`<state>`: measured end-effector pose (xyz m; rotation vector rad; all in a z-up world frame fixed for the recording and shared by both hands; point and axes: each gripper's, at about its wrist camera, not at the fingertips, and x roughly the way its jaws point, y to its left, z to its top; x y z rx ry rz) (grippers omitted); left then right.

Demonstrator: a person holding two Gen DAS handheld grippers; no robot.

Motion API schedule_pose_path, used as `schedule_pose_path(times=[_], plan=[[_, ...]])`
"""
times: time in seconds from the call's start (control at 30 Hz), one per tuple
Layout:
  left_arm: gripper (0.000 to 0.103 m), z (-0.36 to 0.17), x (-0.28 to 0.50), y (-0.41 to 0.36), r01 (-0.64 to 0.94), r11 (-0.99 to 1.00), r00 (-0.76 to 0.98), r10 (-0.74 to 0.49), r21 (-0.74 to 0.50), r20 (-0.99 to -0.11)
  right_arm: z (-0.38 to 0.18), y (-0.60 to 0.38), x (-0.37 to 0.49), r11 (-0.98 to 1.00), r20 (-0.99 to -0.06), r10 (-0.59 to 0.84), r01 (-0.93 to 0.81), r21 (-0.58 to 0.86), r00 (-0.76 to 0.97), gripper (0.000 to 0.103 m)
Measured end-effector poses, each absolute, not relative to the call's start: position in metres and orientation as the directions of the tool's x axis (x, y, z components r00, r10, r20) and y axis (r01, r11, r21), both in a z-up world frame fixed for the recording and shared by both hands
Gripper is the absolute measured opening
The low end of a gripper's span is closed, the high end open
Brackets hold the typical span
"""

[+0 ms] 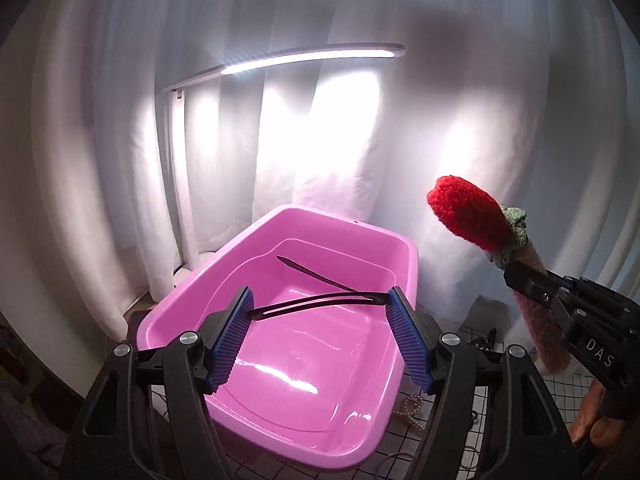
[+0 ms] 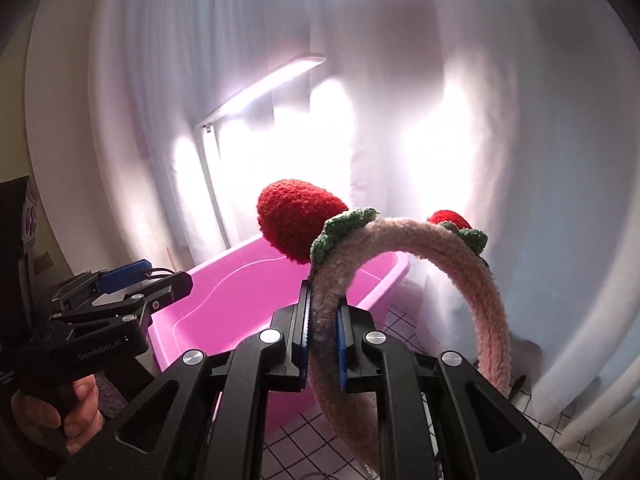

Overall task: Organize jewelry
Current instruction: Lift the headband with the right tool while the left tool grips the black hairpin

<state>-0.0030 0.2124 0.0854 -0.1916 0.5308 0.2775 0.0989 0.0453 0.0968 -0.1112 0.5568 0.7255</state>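
Note:
A pink plastic tub (image 1: 256, 412) stands on a checked cloth. My left gripper (image 1: 320, 300) is open over the tub; a thin black headband (image 1: 320, 300) spans between its blue pads, its other end reaching into the tub. Whether the pads still touch it I cannot tell. My right gripper (image 2: 323, 312) is shut on a fluffy pink headband (image 2: 472, 280) with two red knitted strawberries (image 2: 296, 216), held up to the right of the tub (image 2: 224, 304). The right gripper (image 1: 524, 276) and headband (image 1: 468, 212) also show in the left wrist view.
A lit white desk lamp (image 1: 312, 56) stands behind the tub, in front of white curtains. A pearl necklace (image 1: 412, 412) and small dark items (image 1: 490, 340) lie on the checked cloth right of the tub.

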Motion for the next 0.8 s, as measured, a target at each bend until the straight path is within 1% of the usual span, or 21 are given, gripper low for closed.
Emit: schedule_pose_path(times=[0.2, 0.37, 0.47, 0.6, 0.8], plan=[[0.066, 0.067, 0.022, 0.265, -0.336, 0.935, 0.785, 0.211, -0.114, -0.582, 0.093, 0.123, 0.138, 0.692, -0.567, 0.629, -0.715, 0.096, 0.532, 0.011], [0.066, 0.040, 0.050, 0.296, -0.369, 0.922, 0.709, 0.195, -0.121, -0.678, 0.079, 0.170, 0.170, 0.659, -0.646, 0.615, -0.745, 0.105, 0.453, 0.011], [0.066, 0.024, 0.064, 0.308, -0.375, 0.920, 0.655, 0.175, -0.116, -0.735, 0.065, 0.186, 0.191, 0.649, -0.702, 0.589, -0.752, 0.117, 0.400, 0.011], [0.066, 0.006, 0.077, 0.317, -0.382, 0.918, 0.579, 0.148, -0.106, -0.802, 0.037, 0.205, 0.217, 0.634, -0.784, 0.554, -0.753, 0.178, 0.281, 0.012], [0.067, -0.009, 0.085, 0.325, -0.398, 0.913, 0.499, 0.129, -0.095, -0.857, 0.002, 0.241, 0.235, 0.620, -0.871, 0.456, -0.767, 0.165, 0.182, 0.012]])
